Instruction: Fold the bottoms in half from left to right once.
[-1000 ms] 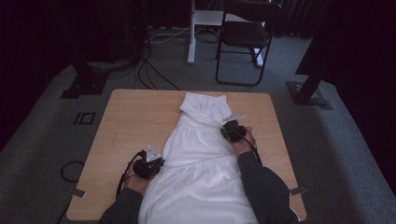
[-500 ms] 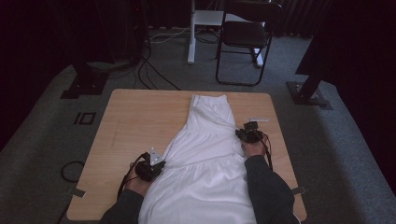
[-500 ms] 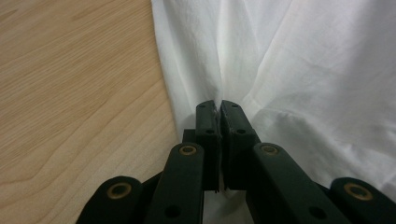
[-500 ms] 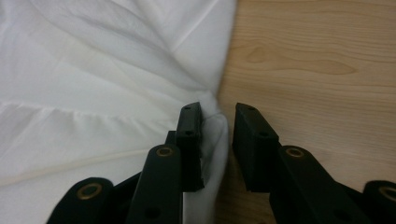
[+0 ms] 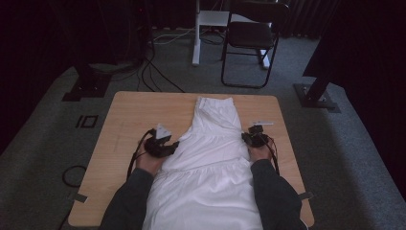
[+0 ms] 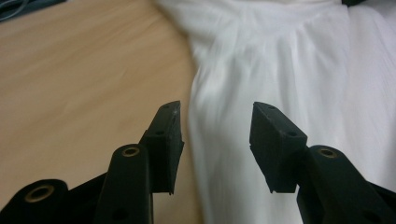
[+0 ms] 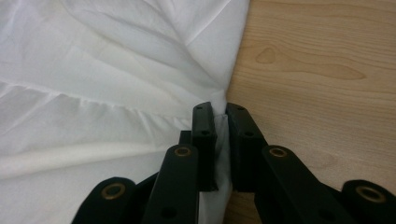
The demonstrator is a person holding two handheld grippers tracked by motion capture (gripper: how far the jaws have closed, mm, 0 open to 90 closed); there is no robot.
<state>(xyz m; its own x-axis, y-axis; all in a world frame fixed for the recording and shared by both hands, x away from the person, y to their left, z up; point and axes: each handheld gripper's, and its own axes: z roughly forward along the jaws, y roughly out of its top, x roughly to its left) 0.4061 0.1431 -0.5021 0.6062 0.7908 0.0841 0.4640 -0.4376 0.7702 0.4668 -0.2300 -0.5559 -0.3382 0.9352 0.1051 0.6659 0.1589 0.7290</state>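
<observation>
Wooden table [image 5: 129,120] w/ white dress [image 5: 210,158] spread along it; our right gripper [image 7: 220,114] pinches its right edge, left gripper [image 6: 215,130] gapes wide at left edge.

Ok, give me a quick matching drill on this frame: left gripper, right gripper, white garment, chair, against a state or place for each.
Things:
1. left gripper
2. right gripper
3. white garment
4. chair

States or places:
A. on the floor beyond the table's far edge
B. fingers clamped on the cloth's edge
C. spread lengthwise down the table
D. fingers apart, nothing between them

Pairs: 1-D, 2-B, 3-C, 4-A
</observation>
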